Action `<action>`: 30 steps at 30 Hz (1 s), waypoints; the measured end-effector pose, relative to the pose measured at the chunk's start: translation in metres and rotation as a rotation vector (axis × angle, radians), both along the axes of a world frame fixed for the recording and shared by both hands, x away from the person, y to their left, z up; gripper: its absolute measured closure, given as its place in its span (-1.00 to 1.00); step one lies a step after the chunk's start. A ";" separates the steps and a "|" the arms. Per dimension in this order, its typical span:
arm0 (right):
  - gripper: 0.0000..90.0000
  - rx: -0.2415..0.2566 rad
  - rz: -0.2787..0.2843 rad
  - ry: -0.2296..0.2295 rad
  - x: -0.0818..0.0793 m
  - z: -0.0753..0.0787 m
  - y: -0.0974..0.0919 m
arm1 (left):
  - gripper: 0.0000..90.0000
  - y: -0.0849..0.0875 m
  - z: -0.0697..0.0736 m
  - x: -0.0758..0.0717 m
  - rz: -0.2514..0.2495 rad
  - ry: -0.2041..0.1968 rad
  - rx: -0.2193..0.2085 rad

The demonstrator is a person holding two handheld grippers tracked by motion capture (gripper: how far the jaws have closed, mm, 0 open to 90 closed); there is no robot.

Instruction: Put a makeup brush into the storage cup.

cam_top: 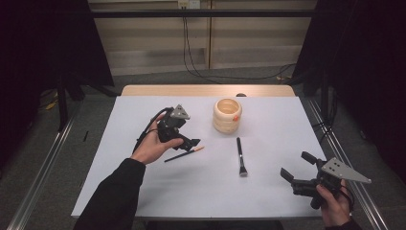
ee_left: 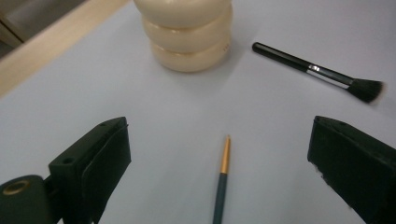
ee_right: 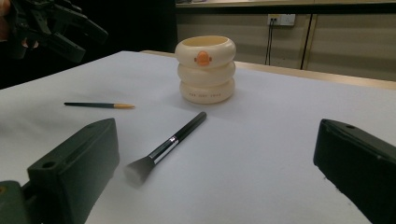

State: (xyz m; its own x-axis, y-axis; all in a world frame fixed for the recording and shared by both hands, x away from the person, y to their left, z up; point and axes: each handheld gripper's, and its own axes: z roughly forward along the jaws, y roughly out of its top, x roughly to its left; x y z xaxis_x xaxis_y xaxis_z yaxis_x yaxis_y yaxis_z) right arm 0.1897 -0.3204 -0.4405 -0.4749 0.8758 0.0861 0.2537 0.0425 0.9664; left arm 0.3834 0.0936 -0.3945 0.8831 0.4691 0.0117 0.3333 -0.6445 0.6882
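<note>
Standing far of centre, a cream ringed holder (cam_top: 227, 115) and black makeup brush (cam_top: 240, 156) blocked nothing. The thin gold-tipped brush (cam_top: 184, 154) lay just below the left gripper (cam_top: 190, 142), jaws wide; the right gripper (cam_top: 297, 171) gaped empty, near right.

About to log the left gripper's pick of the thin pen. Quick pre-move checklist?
1. Left gripper open: ok, jaws wide apart.
2. Pen between the jaws: ok, centred in the left gripper view, lying flat, not yet touched.
3. Brush apart from the pen: ok.
4. Cream holder upright, mouth open: ok.
5. Right gripper out of the way: ok, open, at the table's near right corner.
6. Height of the jaws above the pen: cannot tell.
</note>
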 end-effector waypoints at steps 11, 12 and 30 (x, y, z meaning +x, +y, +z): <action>-1.00 -0.005 -0.002 0.002 0.000 0.000 0.001 | -0.82 -0.001 -0.016 0.013 -0.025 0.088 0.144; -1.00 -0.003 -0.002 0.006 0.000 0.000 0.001 | -0.82 -0.001 -0.016 0.015 -0.037 0.099 0.174; -1.00 -0.005 0.006 0.011 0.000 0.000 0.002 | -0.51 -0.018 -0.040 0.017 -0.158 0.210 0.320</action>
State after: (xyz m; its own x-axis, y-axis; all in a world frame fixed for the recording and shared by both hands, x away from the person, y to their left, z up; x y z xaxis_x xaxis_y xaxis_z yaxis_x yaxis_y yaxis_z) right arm 0.1896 -0.3187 -0.4410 -0.4793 0.8733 0.0873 0.2642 0.0487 0.9632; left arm 0.4008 0.0751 -0.4348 0.9426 0.3296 -0.0534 0.3251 -0.8694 0.3721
